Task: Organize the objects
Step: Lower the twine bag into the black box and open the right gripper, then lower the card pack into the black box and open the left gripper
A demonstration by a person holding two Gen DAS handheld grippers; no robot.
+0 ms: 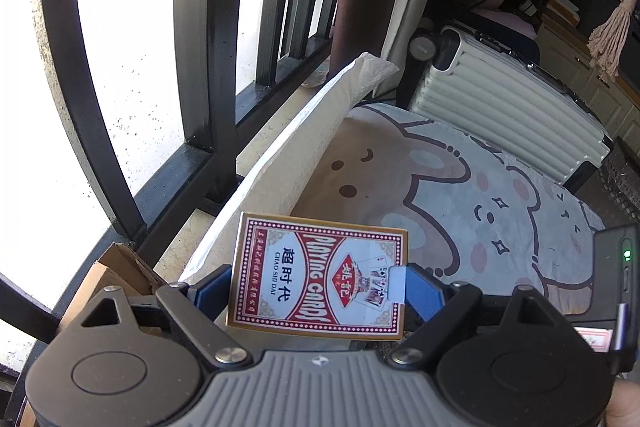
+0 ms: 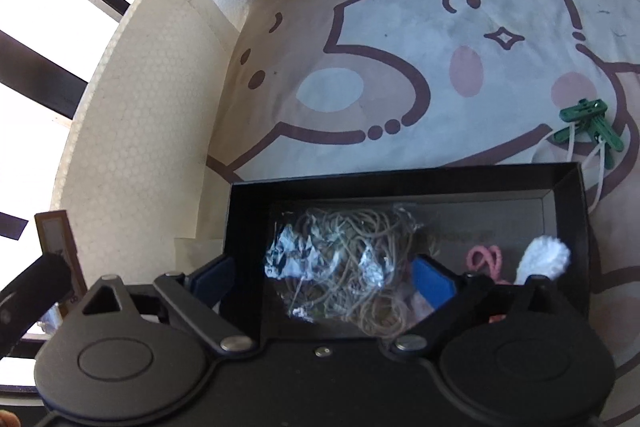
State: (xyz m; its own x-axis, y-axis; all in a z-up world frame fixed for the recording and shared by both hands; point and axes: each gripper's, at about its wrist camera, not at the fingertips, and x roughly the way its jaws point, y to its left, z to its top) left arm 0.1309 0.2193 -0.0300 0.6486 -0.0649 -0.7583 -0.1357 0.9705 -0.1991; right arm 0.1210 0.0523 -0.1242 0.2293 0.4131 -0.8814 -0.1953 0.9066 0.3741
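Observation:
My left gripper (image 1: 318, 287) is shut on a red and white playing-card box (image 1: 316, 277), held upright above the cartoon bear cloth (image 1: 460, 187). The card box also shows edge-on at the left of the right wrist view (image 2: 58, 247). My right gripper (image 2: 326, 277) is shut on a clear bag of tan rubber bands (image 2: 344, 267), held over an open black box (image 2: 400, 183). Inside the black box lie a pink hair tie (image 2: 486, 261) and a white fluffy piece (image 2: 546, 259).
A green clip with white cord (image 2: 588, 125) lies on the cloth right of the black box. A white foam sheet (image 2: 144, 99) stands along the window side. A ribbed suitcase (image 1: 508, 103) stands behind the cloth. A cardboard box (image 1: 108, 275) sits by the window bars.

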